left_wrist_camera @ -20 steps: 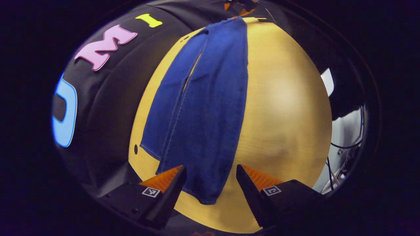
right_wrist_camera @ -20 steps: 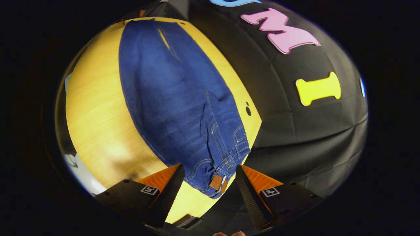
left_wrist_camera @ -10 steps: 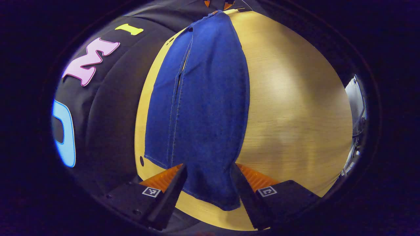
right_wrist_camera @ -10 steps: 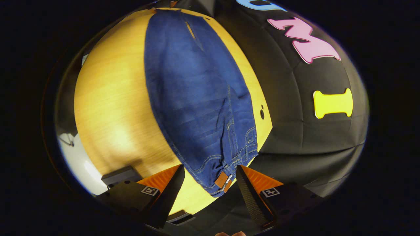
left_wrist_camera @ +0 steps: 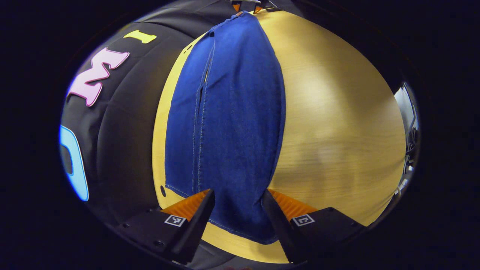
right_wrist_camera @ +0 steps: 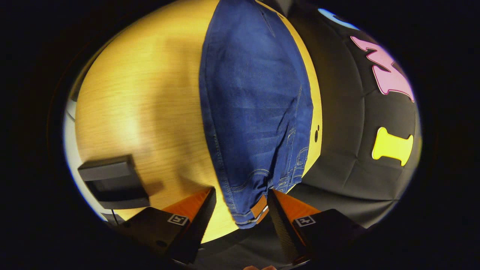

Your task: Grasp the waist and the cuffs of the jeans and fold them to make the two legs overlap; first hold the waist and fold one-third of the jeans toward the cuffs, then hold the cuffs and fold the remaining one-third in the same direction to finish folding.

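Observation:
Blue jeans (left_wrist_camera: pixel 232 112) lie flat and lengthwise on a round wooden table (left_wrist_camera: pixel 337 112), legs side by side with a narrow slit between them. In the left gripper view the cuff (left_wrist_camera: pixel 240 227) of the nearer leg lies between the fingers of my left gripper (left_wrist_camera: pixel 239 204), which is open and astride the cloth. In the right gripper view the jeans (right_wrist_camera: pixel 255 93) run away from the waist. The waist corner with its brown leather patch (right_wrist_camera: pixel 259 207) sits between the fingers of my right gripper (right_wrist_camera: pixel 242 204), also open.
A black box (right_wrist_camera: pixel 112 182) stands on the table (right_wrist_camera: pixel 142 93) left of the waist in the right gripper view. The booth's black cloth wall (right_wrist_camera: pixel 348 123) runs close along the jeans' far side. Bare wood stretches beside the jeans (left_wrist_camera: pixel 337 150).
Both grippers have come down and forward onto the ends of the jeans, so cuff and waist now lie between their fingers. The right view has swung, bringing the black box into sight.

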